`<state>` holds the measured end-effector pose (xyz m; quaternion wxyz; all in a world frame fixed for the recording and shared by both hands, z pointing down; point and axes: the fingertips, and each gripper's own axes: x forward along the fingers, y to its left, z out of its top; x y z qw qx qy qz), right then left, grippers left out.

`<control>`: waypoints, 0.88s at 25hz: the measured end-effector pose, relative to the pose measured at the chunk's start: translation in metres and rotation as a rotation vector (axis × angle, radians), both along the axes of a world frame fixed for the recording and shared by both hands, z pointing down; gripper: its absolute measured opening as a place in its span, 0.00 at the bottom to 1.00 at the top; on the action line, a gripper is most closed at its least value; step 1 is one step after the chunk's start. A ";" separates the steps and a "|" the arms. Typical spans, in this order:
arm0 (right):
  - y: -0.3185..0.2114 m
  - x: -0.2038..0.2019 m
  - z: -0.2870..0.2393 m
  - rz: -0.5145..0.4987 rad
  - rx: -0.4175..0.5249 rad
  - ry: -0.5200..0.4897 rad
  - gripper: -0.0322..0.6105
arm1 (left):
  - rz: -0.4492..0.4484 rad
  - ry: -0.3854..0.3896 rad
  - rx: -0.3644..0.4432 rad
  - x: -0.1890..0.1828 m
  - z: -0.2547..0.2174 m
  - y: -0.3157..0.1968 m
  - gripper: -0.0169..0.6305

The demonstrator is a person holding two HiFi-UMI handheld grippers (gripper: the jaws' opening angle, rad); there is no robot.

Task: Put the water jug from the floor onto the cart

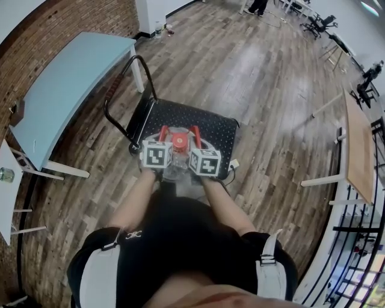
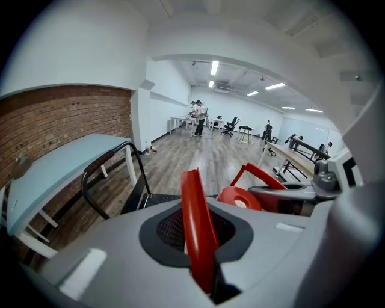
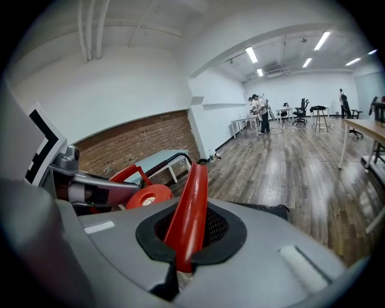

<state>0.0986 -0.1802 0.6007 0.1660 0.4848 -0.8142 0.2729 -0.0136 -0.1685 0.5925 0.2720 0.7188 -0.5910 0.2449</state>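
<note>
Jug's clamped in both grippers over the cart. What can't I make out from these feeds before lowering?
- Body and base of the water jug: head view, covered by the left gripper and right gripper; gripper views, blocked by their own grey jaws.
- Whether the jug touches the cart: cannot be told, base hidden in every view.
- Cart deck under the jug: head view, hidden beneath it; gripper views, mostly behind the jaws.

Red strap handles (image 2: 198, 228) of clear water jug (image 1: 178, 142): glossy, smooth plastic
Black cart deck (image 1: 201, 123), frame centre: matt, studded
Plank floor (image 1: 252, 60), upper right: wood, faint sheen
Brick wall (image 1: 78, 18), upper left: rough
</note>
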 end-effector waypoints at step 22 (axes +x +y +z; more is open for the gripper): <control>-0.156 -0.067 0.052 -0.021 -0.167 0.093 0.07 | 0.013 0.045 -0.084 -0.073 0.043 -0.159 0.06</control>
